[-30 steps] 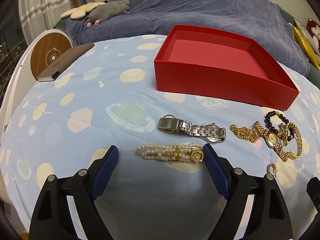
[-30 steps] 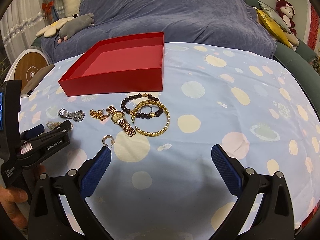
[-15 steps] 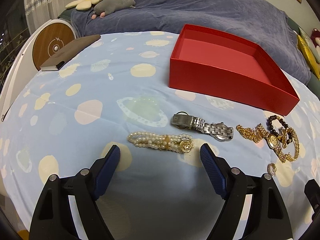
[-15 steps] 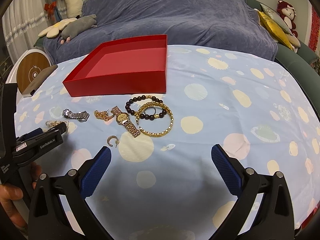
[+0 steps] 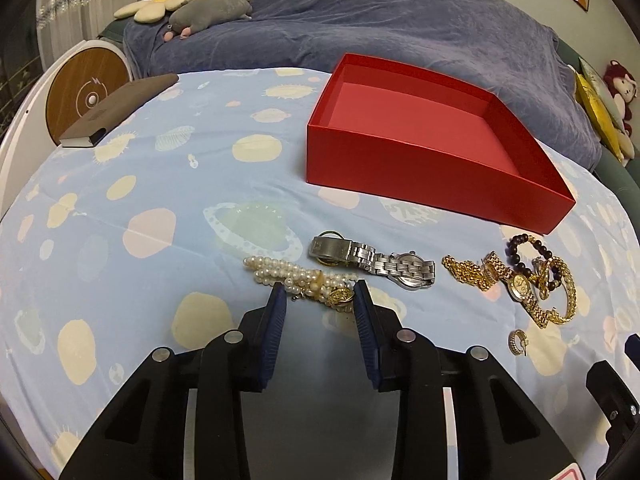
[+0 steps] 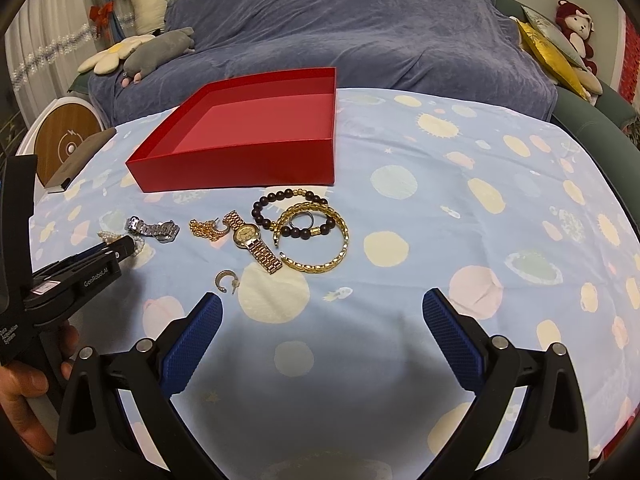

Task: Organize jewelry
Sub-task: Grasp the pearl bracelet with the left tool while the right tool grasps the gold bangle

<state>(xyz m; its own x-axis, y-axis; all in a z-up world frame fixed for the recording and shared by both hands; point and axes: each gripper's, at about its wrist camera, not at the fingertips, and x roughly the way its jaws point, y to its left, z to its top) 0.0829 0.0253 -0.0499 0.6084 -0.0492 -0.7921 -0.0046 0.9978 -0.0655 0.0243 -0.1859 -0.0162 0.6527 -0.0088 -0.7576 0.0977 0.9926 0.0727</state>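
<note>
A pearl bracelet (image 5: 280,271) with a gold clasp lies on the blue patterned cloth. My left gripper (image 5: 320,294) has narrowed around its clasp end; the blue pads sit on both sides of it, with a gap still between them. Beside it lie a silver watch (image 5: 384,266), a gold chain (image 5: 466,274), a gold watch (image 5: 520,290), a dark bead bracelet (image 6: 294,216), a gold bangle (image 6: 320,240) and a small hoop earring (image 6: 226,280). The empty red box (image 5: 420,164) stands behind them. My right gripper (image 6: 322,320) is open and empty, near the earring.
A brown notebook (image 5: 116,110) lies at the far left of the cloth by a round wooden disc (image 5: 86,92). A blue-covered sofa with plush toys (image 6: 156,52) runs behind the table. The cloth's right half (image 6: 500,200) holds no objects.
My left gripper moved forward and its jaws narrowed sharply around the clasp end of the pearl bracelet, bunching the pearls. My right gripper barely moved.
</note>
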